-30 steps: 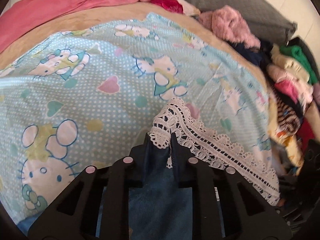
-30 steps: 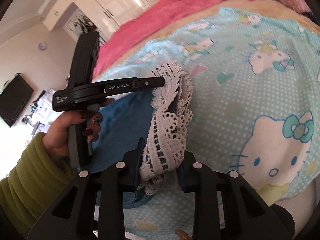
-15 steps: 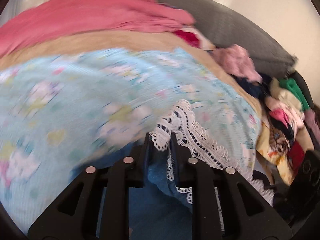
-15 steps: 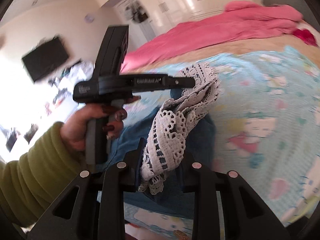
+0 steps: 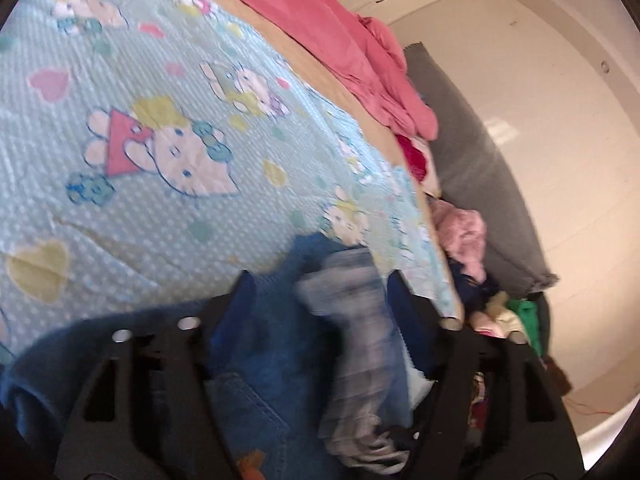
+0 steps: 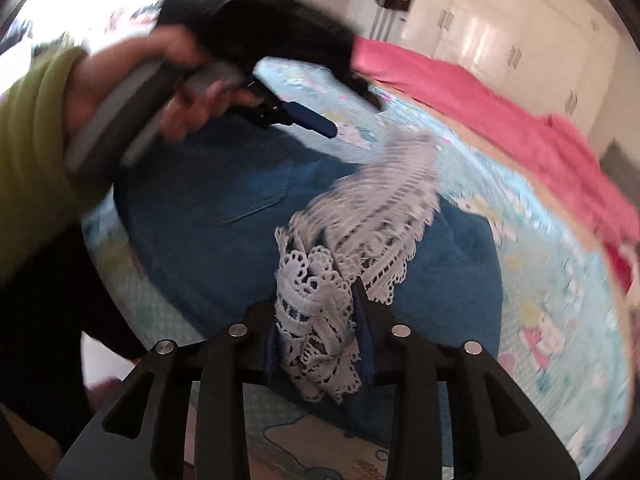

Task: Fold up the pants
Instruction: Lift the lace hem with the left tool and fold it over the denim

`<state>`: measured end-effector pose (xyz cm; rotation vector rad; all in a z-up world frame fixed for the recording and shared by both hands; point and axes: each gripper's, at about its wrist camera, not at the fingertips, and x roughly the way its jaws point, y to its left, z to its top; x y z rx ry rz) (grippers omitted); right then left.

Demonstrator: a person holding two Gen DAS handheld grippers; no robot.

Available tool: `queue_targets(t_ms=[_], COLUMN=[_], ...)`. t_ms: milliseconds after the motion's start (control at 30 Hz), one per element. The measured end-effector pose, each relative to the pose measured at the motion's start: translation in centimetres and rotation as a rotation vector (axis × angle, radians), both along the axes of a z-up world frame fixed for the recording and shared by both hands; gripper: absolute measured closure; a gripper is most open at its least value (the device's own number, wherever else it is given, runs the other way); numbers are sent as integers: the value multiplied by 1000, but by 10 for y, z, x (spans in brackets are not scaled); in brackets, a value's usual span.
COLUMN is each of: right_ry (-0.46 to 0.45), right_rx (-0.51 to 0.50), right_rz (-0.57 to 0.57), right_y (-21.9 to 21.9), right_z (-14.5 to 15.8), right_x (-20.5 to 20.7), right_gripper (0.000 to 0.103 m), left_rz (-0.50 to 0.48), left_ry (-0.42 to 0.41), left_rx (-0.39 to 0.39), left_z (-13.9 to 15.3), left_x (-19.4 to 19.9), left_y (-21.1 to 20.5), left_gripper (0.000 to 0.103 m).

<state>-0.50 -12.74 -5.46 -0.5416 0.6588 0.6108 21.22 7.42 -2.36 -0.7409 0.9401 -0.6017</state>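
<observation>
On the gripper (image 6: 320, 336), no legible writing; lace (image 6: 316, 320) between its opening fingers.

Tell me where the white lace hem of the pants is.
In the right wrist view, the lace hem sits low centre between the right hand-held gripper's opening jaws, over the blue pants.

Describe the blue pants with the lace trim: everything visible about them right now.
The pants are blue denim with stitched seams and a welt pocket slit, edged in white openwork lace trim with scalloped borders. They lie bunched on the cartoon-cat bedsheet. The right gripper has a bundle of lace between its opening jaws, pads still against it. In the left wrist view, blurred lace and denim sit between the left gripper, whose jaws are opening wide and clear of the cloth.
</observation>
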Motion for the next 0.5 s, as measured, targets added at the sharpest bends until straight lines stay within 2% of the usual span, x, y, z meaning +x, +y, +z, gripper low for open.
queue_targets(t_ms=[167,267,333,367,400,433,467,500], right_ry=[-39,-50,-40,-36,-25,-7,10,12], right_rx=[14,24,30,27,25,25,30,26], right_rz=[4,-18,-23,-25,-27,-24,-20,-20], right_y=[-2,-9,-12,-10,-9,-10,-11,-11], right_z=[2,3,3,2,1,0,-1,-1], right_x=[-8,-10,-13,-14,-15,-15,-15,-15], right_gripper=[55,49,48,48,48,57,84,87], left_rz=[-39,-48,-38,-35,-36,-39,-43,-47], left_ry=[32,45,45,40,34,29,15,3], left_rx=[73,103,124,139,148,158,171,168], left_z=[-3,-7,-9,-8,-8,-8,-7,-6], left_x=[-2,-1,0,2,4,5,6,7], left_y=[-21,-32,-39,-44,-49,-54,-56,-57], left_gripper=[37,36,38,42,61,79,89,92])
